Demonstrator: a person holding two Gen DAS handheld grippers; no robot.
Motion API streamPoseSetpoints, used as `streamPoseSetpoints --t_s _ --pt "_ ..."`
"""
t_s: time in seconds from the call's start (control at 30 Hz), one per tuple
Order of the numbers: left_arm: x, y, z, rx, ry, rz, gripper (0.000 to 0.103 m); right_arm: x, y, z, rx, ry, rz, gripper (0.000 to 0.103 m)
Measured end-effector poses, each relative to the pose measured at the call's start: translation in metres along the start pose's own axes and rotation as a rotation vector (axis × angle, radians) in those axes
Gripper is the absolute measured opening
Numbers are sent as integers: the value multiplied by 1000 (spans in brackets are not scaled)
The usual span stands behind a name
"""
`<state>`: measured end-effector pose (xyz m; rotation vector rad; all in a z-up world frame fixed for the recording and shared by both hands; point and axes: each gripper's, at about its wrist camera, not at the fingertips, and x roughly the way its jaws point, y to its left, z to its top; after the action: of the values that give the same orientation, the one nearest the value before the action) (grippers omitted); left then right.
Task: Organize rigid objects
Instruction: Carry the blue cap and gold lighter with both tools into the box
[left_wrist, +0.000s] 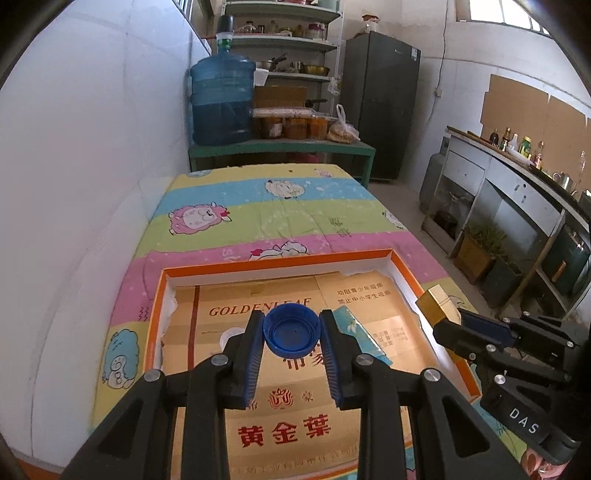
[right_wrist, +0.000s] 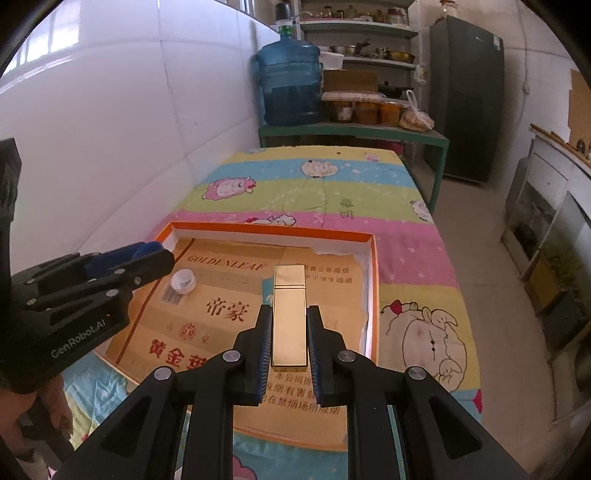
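Room lies beyond the shallow orange-rimmed cardboard tray (left_wrist: 397, 264) on striped cartoon-sheep cloth (left_wrist: 258, 206) — your left gripper (left_wrist: 291, 325) clamps a round blue plastic cap (left_wrist: 291, 332), your right gripper (right_wrist: 289, 321) a glossy gold rectangular box (right_wrist: 289, 314).

2 caps: 1 blue cap (left_wrist: 291, 329), 1 white cap (right_wrist: 183, 281). 1 gold box (right_wrist: 289, 314). 1 orange tray (right_wrist: 373, 295). 2 grippers: left gripper (left_wrist: 291, 332), right gripper (right_wrist: 289, 332).

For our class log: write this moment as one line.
left tongs: grip blue cap | right tongs: grip gold box | both above tray
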<state>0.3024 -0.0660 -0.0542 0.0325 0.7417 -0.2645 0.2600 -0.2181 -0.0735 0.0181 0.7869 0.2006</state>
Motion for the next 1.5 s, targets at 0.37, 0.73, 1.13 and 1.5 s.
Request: streamPoseSetpoints --t_s 0.37,0.73,1.13,1.5 --pt "40 2 18 -17 73 -20 30 27 -17 19 -31 27 5 18" --pt "92 6 34 -56 178 -24 30 73 -26 41 -48 106 31 18" --pt "131 13 32 -80 264 -1 30 115 -24 37 -68 204 41 18" --pt "139 11 27 -71 281 -1 30 131 -24 34 -75 270 23 18"
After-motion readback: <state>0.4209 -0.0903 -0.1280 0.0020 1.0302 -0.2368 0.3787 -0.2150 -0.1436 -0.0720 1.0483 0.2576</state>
